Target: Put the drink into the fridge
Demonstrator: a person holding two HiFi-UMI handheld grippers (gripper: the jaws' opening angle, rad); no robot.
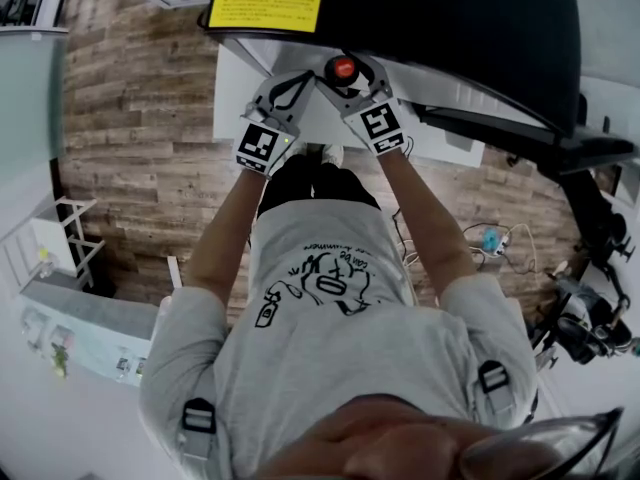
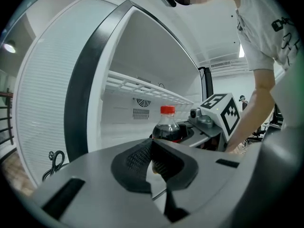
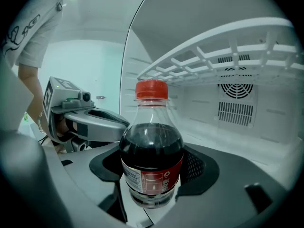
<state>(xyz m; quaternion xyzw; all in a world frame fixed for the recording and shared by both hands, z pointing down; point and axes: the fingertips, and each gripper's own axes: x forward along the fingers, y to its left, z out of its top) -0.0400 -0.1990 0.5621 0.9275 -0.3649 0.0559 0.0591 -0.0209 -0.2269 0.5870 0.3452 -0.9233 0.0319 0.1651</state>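
Observation:
The drink is a small cola bottle (image 3: 152,158) with a red cap (image 1: 344,67) and a red label. My right gripper (image 3: 152,186) is shut on the bottle's body and holds it upright over the white floor of the open fridge (image 3: 266,127), below a wire shelf (image 3: 223,46). My left gripper (image 2: 153,170) has its jaws closed together with nothing between them. It hangs just left of the bottle (image 2: 167,127), at the fridge's door opening. In the head view both grippers (image 1: 290,93) (image 1: 355,86) point into the fridge, side by side.
The fridge's dark top carries a yellow label (image 1: 265,6). A fan vent (image 3: 236,90) sits on the back wall. The open door frame (image 2: 90,80) stands left of my left gripper. On the wooden floor lie cables and a power strip (image 1: 490,240); a white rack (image 1: 60,238) is at left.

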